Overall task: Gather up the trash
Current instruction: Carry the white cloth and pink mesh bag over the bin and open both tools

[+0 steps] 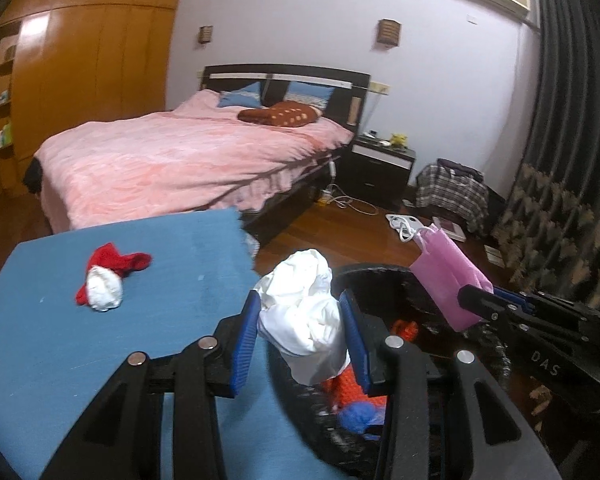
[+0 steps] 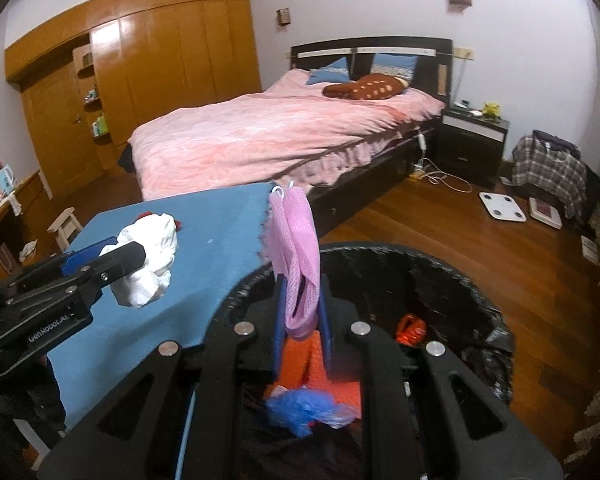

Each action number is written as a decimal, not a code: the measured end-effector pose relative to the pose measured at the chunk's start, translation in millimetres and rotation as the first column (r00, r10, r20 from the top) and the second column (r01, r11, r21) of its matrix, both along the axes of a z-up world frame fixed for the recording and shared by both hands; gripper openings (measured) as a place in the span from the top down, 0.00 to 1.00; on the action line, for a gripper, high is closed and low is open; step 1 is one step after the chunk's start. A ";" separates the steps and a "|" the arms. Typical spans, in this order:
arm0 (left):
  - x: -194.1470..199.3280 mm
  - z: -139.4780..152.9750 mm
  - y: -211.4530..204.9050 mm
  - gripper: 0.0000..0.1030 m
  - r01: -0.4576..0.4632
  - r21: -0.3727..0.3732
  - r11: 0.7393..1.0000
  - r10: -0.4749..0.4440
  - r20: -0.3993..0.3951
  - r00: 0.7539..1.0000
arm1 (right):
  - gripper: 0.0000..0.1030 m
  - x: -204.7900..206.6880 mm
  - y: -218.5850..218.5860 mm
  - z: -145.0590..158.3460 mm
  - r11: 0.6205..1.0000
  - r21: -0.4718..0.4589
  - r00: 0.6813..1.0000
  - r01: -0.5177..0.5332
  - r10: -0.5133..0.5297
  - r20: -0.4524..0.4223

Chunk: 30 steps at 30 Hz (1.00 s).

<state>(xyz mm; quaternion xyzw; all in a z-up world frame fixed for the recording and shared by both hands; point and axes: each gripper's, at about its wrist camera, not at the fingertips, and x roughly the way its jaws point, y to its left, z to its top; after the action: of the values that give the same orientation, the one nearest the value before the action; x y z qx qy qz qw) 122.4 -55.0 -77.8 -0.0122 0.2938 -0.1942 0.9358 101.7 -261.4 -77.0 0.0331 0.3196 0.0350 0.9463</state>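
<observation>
A crumpled white wad (image 1: 304,312) is being clamped between the left fingers (image 1: 246,336), and a pink mesh bag (image 2: 298,264) is being pinched by the right fingers (image 2: 325,332), so both are being carried over the lined bin (image 2: 460,280) just below for dropping.

Dim indoor light, glare on wardrobe (image 2: 148,52), fisheye bending, dark corners, foreground blur.

White lettering reading "DAS" stood on the black body of the right hand-held gripper (image 1: 474,306), toward four o'clock in the left wrist view. In the right wrist view, "GenRobot.AI" was printed in white on the side of the left hand-held gripper (image 2: 120,258), toward eight o'clock, its last letters hard to make out. No other writing could be read.
</observation>
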 end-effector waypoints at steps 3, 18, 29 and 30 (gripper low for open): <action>-0.3 -0.4 -14.1 0.61 0.028 0.002 1.000 -0.028 0.001 1.000 | 0.86 -4.9 -14.0 -3.5 1.000 -0.002 1.000 0.024 -0.024 -0.006; 5.6 -13.5 -71.2 0.60 0.148 0.017 0.989 -0.148 -0.017 0.989 | 0.86 -13.9 -64.6 -24.7 0.993 -0.023 0.993 0.113 -0.114 -0.038; 15.6 -27.9 -85.8 0.42 0.183 0.018 0.983 -0.182 -0.064 0.981 | 0.56 -9.7 -89.6 -44.7 0.985 -0.044 0.983 0.165 -0.168 -0.075; 15.5 -27.9 -83.9 0.38 0.177 0.016 0.984 -0.176 -0.066 0.982 | 0.51 -9.6 -90.1 -45.3 0.985 -0.044 0.982 0.168 -0.171 -0.076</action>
<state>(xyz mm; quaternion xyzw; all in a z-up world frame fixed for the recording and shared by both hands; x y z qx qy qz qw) 137.9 -138.9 -105.7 0.0180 0.3256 -0.2727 0.9051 92.0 -351.6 -122.3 0.0440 0.3536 -0.0529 0.9329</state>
